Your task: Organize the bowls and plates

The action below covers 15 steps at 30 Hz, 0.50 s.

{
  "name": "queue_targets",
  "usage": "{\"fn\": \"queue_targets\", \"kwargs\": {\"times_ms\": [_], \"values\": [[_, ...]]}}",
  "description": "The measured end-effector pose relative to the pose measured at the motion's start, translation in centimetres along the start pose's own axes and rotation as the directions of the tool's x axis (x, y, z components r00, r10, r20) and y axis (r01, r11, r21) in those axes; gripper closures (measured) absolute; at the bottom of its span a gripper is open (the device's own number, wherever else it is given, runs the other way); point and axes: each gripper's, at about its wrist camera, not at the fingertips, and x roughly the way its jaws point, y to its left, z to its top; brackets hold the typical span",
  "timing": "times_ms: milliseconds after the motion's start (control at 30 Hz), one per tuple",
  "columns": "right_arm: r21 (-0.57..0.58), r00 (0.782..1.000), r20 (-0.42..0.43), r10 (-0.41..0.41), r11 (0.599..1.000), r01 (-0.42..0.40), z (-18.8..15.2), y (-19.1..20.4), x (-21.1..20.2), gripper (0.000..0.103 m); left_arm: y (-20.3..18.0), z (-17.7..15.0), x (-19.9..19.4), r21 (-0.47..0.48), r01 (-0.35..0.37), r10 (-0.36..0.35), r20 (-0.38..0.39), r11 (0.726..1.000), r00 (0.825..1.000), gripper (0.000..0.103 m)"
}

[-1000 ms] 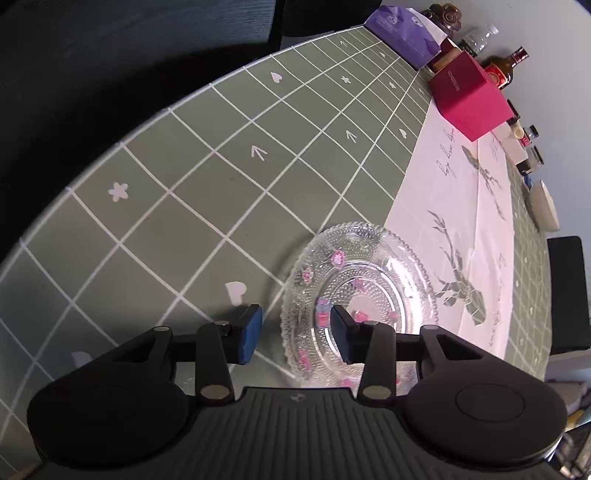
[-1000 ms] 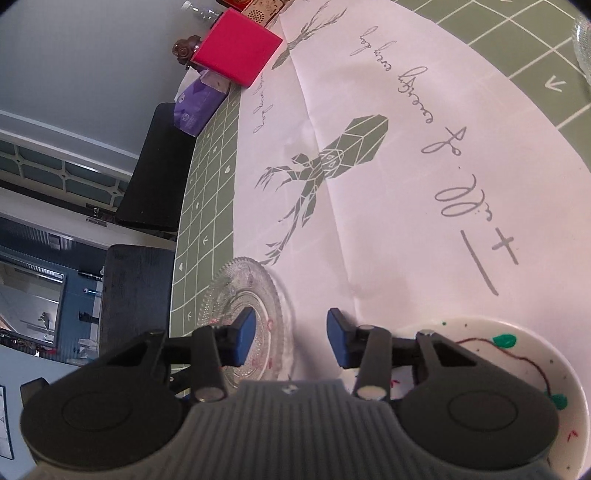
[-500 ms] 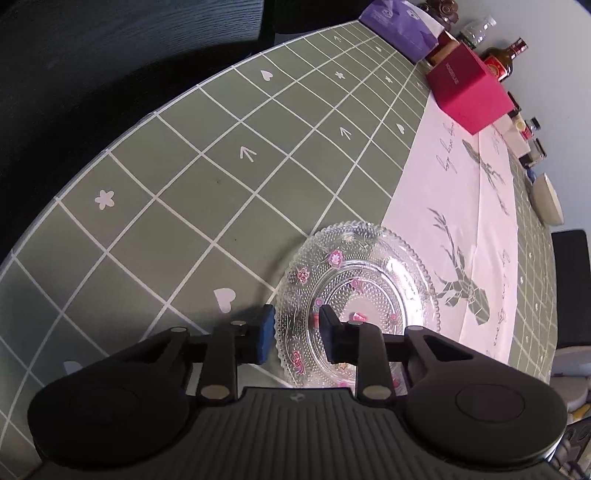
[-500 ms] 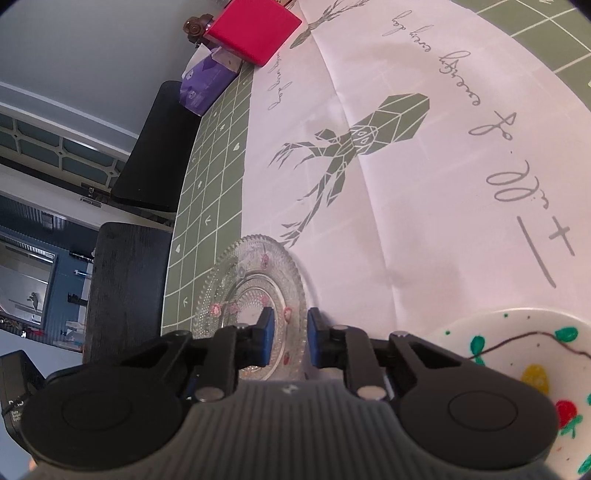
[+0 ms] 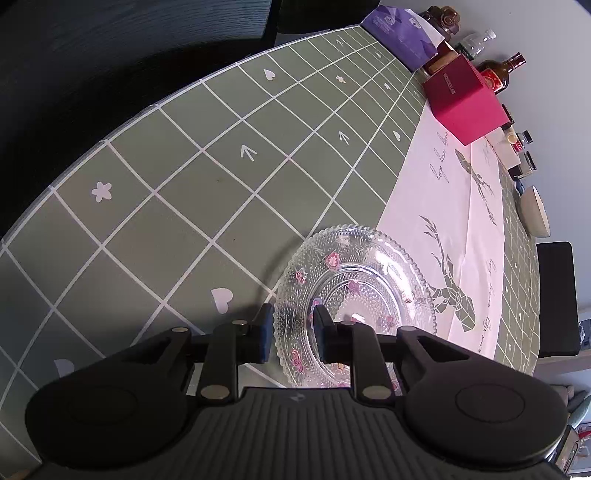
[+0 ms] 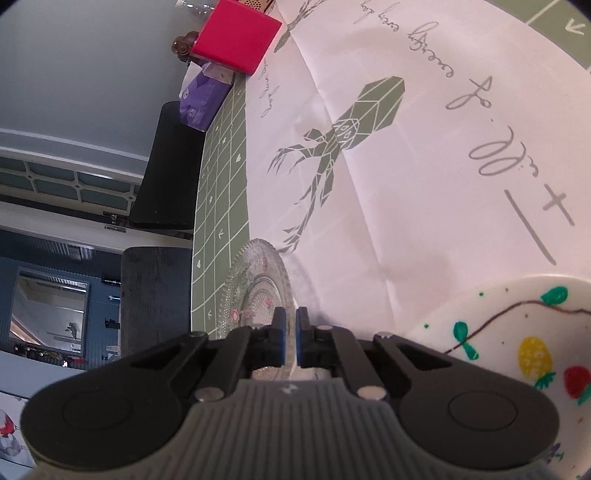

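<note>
A clear glass plate [image 5: 354, 299] with pink flower marks is tilted up off the green checked tablecloth [image 5: 192, 177]. My left gripper [image 5: 293, 334] is shut on the plate's near rim, one pad on each side. In the right wrist view my right gripper [image 6: 290, 338] is shut on the rim of the same glass plate [image 6: 255, 291], seen edge-on. A white plate with painted fruit [image 6: 517, 343] lies at the lower right of that view, beside the right gripper.
A pink box [image 5: 461, 99], a purple packet [image 5: 399, 33], bottles [image 5: 495, 74] and small jars stand along the far table edge. A pale bowl [image 5: 533, 216] sits at the right. A white deer-print runner [image 6: 406, 147] crosses the table. Dark chairs [image 6: 162, 288] stand beside it.
Both grippers closed from open onto the glass plate's rim. The plate tilted up and now stands steeper in the right wrist view.
</note>
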Motion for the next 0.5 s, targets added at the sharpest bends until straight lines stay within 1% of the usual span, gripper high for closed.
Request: {"fn": "queue_targets", "kwargs": {"times_ms": [67,133,167,233,300,333,367,500], "values": [[0.015,1.0,-0.002,0.008,1.0,-0.008,0.1,0.0,0.0,0.1,0.0,0.0,0.0,0.003,-0.002,0.002,-0.002,1.0,1.0,0.079],[0.042,1.0,-0.014,0.027,0.999,-0.027,0.3,-0.2,0.2,0.096,0.1,0.1,0.0,-0.001,-0.008,0.008,-0.001,1.0,1.0,0.081],[0.053,0.999,-0.021,0.034,0.998,-0.033,0.4,-0.2,0.3,0.095,0.1,0.0,0.0,-0.004,-0.014,0.014,0.0,1.0,1.0,0.081],[0.045,0.998,-0.03,0.059,0.997,-0.058,0.5,0.0,0.4,0.094,-0.1,0.1,-0.1,0.003,-0.03,0.03,0.006,1.0,1.0,0.081],[0.045,0.989,-0.052,0.138,0.99,-0.135,0.5,0.1,0.6,0.08,0.1,0.1,-0.1,0.008,-0.026,0.026,0.003,1.0,1.0,0.081],[0.054,0.985,-0.052,0.163,0.986,-0.16,0.4,0.1,0.7,0.07,0.1,0.2,-0.1,0.007,-0.022,0.022,0.0,1.0,1.0,0.081],[0.055,0.986,-0.057,0.16,0.986,-0.156,0.4,0.4,0.8,0.067,0.2,0.2,-0.1,0.005,-0.02,0.02,-0.002,1.0,1.0,0.081],[0.014,0.995,-0.032,0.092,0.996,-0.091,0.1,1.5,1.5,0.067,0.4,0.2,-0.1,-0.004,-0.013,0.013,-0.005,1.0,1.0,0.082]]}}
